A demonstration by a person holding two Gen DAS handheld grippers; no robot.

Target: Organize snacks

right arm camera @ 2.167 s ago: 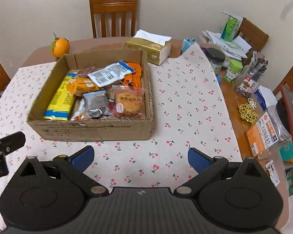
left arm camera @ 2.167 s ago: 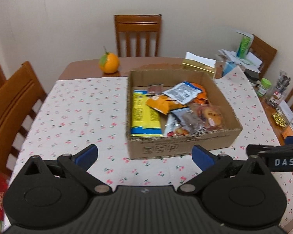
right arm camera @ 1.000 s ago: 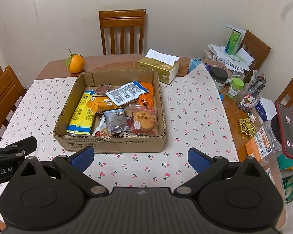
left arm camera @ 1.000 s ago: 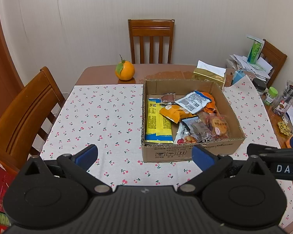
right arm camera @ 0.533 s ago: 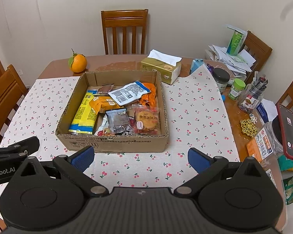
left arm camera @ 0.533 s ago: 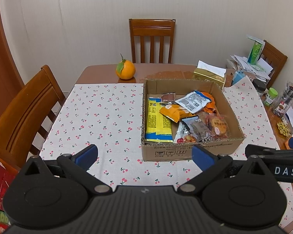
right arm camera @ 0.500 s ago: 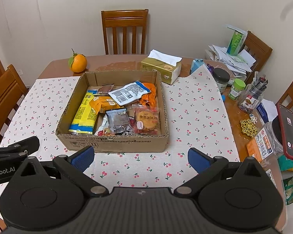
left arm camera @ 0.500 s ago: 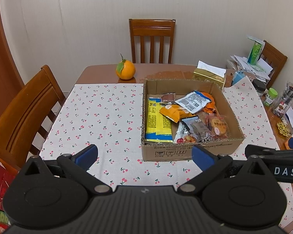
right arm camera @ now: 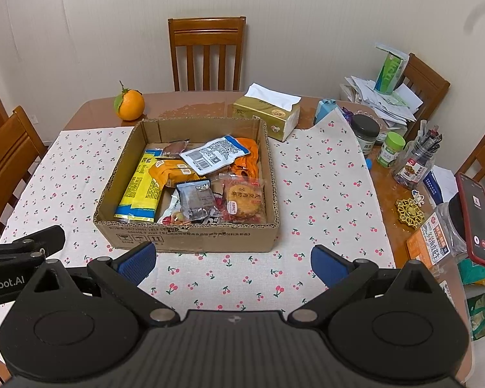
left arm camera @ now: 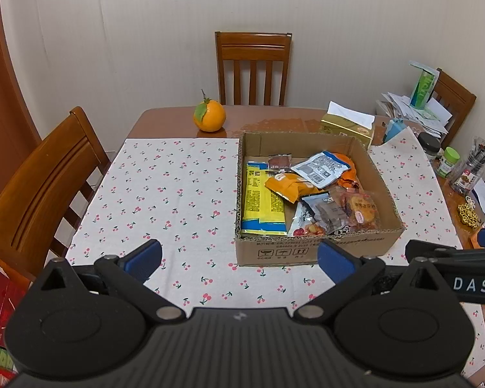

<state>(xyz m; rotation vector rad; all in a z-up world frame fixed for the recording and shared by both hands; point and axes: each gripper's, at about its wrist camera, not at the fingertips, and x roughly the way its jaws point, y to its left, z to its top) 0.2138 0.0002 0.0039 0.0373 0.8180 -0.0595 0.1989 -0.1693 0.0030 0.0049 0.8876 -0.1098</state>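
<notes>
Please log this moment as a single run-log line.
left gripper: open, empty | right gripper: open, empty | cardboard box: snacks inside, untouched

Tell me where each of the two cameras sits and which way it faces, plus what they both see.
Left wrist: sits on the left gripper, above the near table edge, looking across at the cardboard box; its own open blue-tipped fingers show, and the other tool at right.
Right wrist: sits on the right gripper, same direction, further right; own open fingers show, left tool at left edge.
Shared: box, orange, tissue box, far chair.
</notes>
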